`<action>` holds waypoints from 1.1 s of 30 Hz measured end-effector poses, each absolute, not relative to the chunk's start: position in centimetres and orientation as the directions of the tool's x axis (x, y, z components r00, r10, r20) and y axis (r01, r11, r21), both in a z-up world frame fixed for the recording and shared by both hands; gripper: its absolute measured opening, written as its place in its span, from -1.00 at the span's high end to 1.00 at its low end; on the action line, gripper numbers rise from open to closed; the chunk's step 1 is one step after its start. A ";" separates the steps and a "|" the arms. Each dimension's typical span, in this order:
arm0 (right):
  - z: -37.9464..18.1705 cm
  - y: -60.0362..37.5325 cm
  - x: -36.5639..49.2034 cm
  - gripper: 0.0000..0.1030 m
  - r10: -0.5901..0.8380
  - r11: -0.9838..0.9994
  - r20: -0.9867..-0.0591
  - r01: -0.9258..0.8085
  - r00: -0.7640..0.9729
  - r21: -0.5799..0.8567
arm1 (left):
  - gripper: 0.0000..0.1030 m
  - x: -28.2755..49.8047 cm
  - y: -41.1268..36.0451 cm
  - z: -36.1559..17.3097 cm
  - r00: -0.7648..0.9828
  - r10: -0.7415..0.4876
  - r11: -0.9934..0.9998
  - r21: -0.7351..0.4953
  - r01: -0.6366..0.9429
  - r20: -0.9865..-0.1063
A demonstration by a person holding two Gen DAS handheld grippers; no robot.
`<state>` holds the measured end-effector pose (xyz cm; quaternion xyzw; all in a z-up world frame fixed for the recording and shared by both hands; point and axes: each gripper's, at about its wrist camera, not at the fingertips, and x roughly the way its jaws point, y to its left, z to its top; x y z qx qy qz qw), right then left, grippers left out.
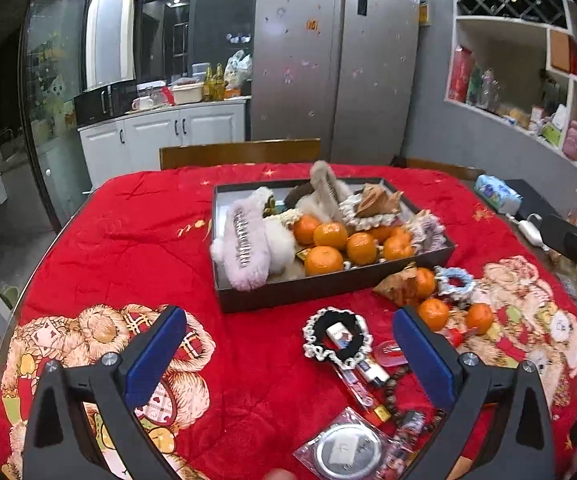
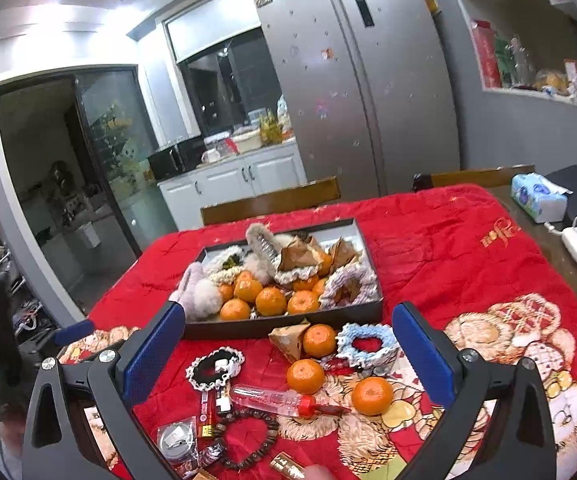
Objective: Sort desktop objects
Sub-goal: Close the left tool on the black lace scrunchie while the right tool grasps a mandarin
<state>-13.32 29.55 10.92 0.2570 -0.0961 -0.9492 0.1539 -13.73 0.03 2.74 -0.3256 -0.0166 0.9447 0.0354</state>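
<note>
Left wrist view first: the left tongs (image 1: 288, 344) hang wide open over the red quilted cloth on the counter (image 1: 136, 248), holding nothing. The landmark is the shallow black rectangular tray (image 1: 328, 280), already piled with fluffy hair clips, scrunchies and a bunch of small orange mandarins (image 1: 330, 236). Just in front of the tray sits a black scrunchie with a white lace edge (image 1: 338, 336), with a small white thing lying in its hole. Closer to the camera than that there's a clear plastic packet with a round silver disc (image 1: 344, 450). Off the tray's front right corner are two loose mandarins and a pale blue crocheted scrunchie (image 1: 454, 282).

Right wrist view: the right tongs (image 2: 288, 344) are also spread wide and empty. Here you get what the other camera mostly hides: a clear plastic tube with a red cap (image 2: 276, 398) lying in front of the tray, a brown wooden bead bracelet (image 2: 244, 440) nearer the camera, and three loose mandarins rather than two. The other gripper's blue tip pokes in left of the tray.

What could go wrong, I reckon: the tray is heaped, so dropping more fruit on top could roll some back out. The mandarins are round and the cloth is soft and lumpy, so a sloppy pinch could squirt one away. The tube looks slippery too.
</note>
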 end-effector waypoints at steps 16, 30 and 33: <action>2.8 27.2 -18.7 -0.97 -0.372 -0.926 -0.626 0.231 -0.685 0.298 | -0.95 -20.6 0.6 -4.4 -0.660 0.100 -0.995 -0.086 -0.053 -0.744; -0.1 25.5 -19.6 -0.78 -0.414 -0.910 -0.666 0.287 -0.621 0.298 | -1.00 -22.1 0.1 -7.6 -0.615 0.103 -0.994 -0.108 -0.029 -0.782; -0.6 24.8 -19.6 -0.66 -0.423 -0.906 -0.680 0.308 -0.599 0.291 | -1.00 -22.0 0.1 -7.6 -0.614 0.106 -0.994 -0.107 -0.036 -0.782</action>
